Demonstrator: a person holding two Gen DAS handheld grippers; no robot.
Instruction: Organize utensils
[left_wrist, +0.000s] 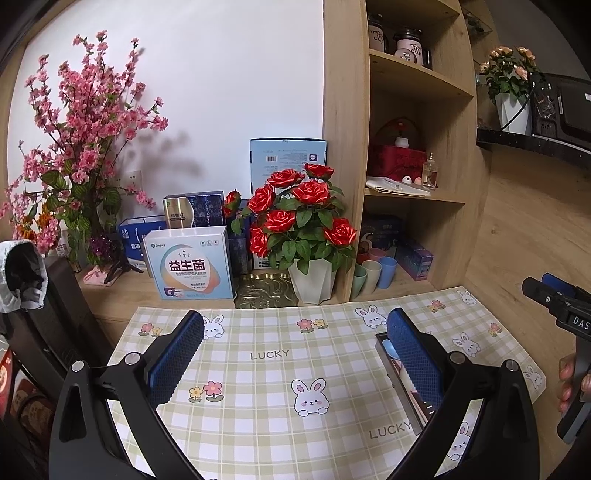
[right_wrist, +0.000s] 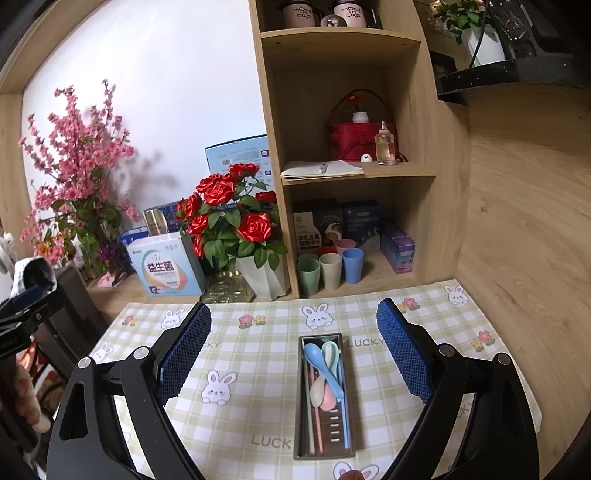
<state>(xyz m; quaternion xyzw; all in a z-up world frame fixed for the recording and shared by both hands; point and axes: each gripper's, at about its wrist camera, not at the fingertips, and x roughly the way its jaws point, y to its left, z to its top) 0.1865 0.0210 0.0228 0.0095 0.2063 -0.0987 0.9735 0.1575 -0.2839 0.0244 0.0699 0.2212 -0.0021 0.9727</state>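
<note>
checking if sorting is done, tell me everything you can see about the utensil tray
The utensil tray is a long, narrow, dark grey box that looks like metal, with small slots in its floor. It lies flat on the checked bunny mat, between the open fingers of the right gripper, touching neither. Inside lie a blue spoon, a mint one, a cream one, a pink one and thin pastel sticks, probably chopsticks.

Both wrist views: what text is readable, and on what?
"LUCKY": checked mat.
"益生菌": white-and-blue box.
"mood in cup": mugs on the top shelf.
"羊乳五黑": dark box behind the cups.
"DAS", cut off: right tongs.
Other boxes' print: too small.
</note>
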